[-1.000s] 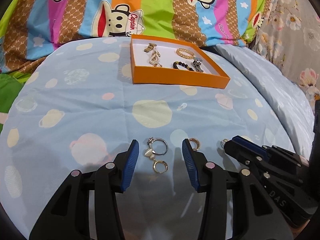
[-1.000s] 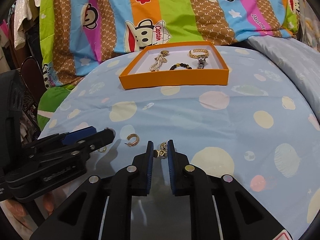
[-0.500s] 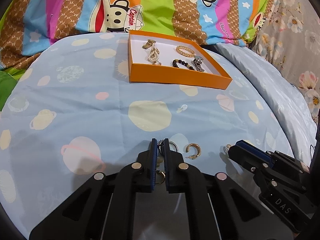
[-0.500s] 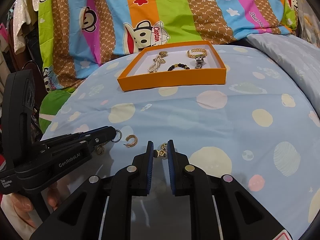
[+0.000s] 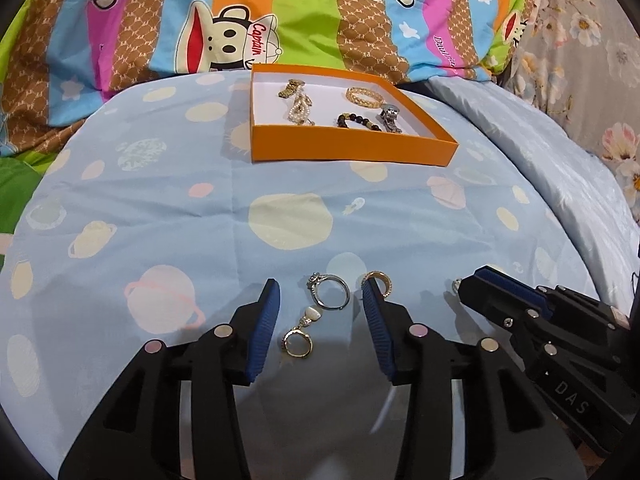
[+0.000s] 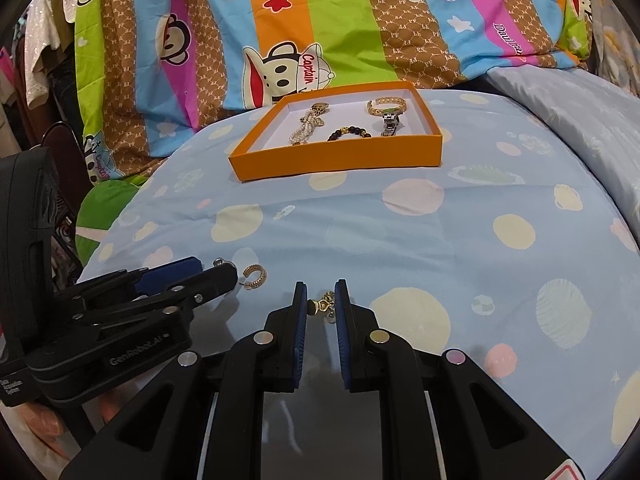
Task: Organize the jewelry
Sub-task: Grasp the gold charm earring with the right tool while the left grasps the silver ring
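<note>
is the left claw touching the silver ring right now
Apart. The left wrist view shows the left claw open, with bedsheet visible between each blue pad and the silver ring lying between them.

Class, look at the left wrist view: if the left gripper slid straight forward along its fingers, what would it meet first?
Probably the silver ring, lying on the sheet just ahead between the open fingers of the left gripper. Far beyond stands the orange box. Depth is uncertain.

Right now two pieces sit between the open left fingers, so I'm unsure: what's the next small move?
Probably ease the left gripper forward and close on the silver ring alone: it lies on the sheet near the fingertips, while the gold earring lies further back.
</note>
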`<state>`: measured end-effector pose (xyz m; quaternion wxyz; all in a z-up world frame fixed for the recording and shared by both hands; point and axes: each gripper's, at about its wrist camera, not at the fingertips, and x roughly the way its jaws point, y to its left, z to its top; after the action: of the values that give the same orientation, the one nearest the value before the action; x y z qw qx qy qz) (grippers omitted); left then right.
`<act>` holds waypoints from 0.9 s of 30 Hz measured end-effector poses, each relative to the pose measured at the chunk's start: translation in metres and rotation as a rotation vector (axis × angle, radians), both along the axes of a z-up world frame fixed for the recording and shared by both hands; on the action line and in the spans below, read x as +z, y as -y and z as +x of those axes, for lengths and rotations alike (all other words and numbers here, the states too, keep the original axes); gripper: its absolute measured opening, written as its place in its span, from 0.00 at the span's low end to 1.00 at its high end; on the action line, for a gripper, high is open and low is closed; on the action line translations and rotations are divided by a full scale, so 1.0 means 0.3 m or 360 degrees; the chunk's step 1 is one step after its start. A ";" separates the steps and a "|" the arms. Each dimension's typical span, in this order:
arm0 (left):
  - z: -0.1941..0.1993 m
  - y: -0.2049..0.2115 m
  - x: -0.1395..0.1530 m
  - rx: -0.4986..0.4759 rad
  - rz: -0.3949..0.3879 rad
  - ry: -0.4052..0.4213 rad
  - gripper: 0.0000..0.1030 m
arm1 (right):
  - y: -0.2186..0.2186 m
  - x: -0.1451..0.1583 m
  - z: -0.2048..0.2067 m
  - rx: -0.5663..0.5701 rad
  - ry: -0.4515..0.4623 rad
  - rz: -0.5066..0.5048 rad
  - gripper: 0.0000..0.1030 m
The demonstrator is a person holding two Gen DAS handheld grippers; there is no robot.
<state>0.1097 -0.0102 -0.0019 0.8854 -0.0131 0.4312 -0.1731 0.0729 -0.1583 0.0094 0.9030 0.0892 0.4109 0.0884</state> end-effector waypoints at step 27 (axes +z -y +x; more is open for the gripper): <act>-0.028 -0.059 0.104 0.0012 -0.0087 0.0053 0.21 | 0.049 0.073 -0.039 -0.0027 0.0072 0.0022 0.12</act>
<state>0.1014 0.0074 0.0292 0.8924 -0.0361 0.4115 -0.1816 0.0613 -0.1731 0.0314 0.9121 0.0969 0.3891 0.0857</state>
